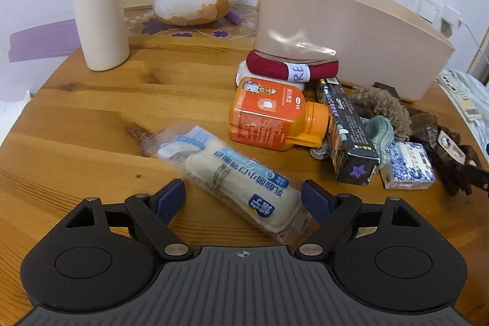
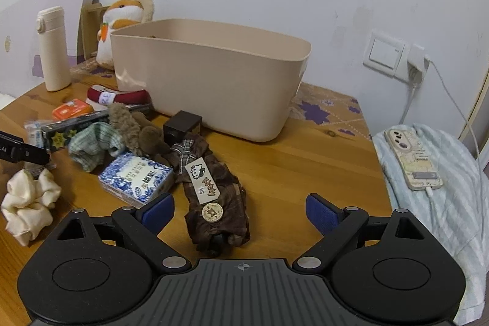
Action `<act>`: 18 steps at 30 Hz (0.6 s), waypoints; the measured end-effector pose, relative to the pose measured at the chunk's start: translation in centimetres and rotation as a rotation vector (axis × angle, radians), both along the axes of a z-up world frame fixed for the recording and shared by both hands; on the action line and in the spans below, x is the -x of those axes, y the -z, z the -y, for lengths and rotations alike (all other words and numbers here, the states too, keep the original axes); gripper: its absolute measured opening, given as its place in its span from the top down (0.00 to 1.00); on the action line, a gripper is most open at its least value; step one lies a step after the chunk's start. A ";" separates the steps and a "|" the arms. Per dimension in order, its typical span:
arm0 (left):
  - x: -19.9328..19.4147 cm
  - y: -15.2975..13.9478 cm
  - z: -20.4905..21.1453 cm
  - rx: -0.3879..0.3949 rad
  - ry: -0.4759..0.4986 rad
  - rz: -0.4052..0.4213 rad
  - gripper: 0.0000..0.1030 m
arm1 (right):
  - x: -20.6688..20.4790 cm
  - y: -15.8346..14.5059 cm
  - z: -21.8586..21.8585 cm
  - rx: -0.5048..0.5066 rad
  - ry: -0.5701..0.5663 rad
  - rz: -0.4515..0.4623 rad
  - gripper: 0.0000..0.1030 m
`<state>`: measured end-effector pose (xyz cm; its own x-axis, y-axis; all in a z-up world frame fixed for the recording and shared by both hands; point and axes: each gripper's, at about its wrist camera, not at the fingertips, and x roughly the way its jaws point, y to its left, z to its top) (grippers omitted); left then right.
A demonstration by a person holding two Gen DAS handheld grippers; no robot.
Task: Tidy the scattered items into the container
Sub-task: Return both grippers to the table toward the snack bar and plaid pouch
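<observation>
The left tool [image 1: 243, 199] is spread wide around the wrapped bread [image 1: 241, 188], untouched; the right tool [image 2: 240, 211] is spread around the brown cloth [image 2: 214, 203] on the tabletop [image 2: 305, 161].

Left gripper [image 1: 243, 197] wide open over a wrapped bun [image 1: 241, 182] near the table's [image 1: 91, 118] front edge, orange bottle [image 1: 269, 115] lying beyond, beige bin [image 1: 351, 29] toward the back right, flask [image 1: 97, 2] standing back left.

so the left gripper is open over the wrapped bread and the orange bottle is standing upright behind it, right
Not quite. The orange bottle lies on its side, as the left wrist view shows. The left gripper is indeed open over the wrapped bread.
</observation>
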<state>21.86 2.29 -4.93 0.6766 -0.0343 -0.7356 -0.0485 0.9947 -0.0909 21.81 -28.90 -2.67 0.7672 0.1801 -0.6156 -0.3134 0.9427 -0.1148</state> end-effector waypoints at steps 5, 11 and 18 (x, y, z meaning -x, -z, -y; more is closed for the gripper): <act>-0.8 0.4 0.8 -0.031 -0.040 0.011 0.14 | -1.2 0.7 -0.8 0.012 -0.012 -0.012 0.09; -1.5 0.8 1.5 -0.042 -0.074 0.027 0.07 | -2.5 1.6 -1.7 0.030 -0.025 -0.029 0.09; -1.5 1.2 2.2 -0.090 -0.092 0.059 0.06 | -3.1 2.5 -2.4 0.053 -0.041 -0.030 0.12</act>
<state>23.39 0.11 -6.18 0.7162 0.0947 -0.6914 -0.1374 0.9905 -0.0067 24.92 -26.50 -5.16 0.7408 0.1777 -0.6478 -0.3559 0.9217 -0.1541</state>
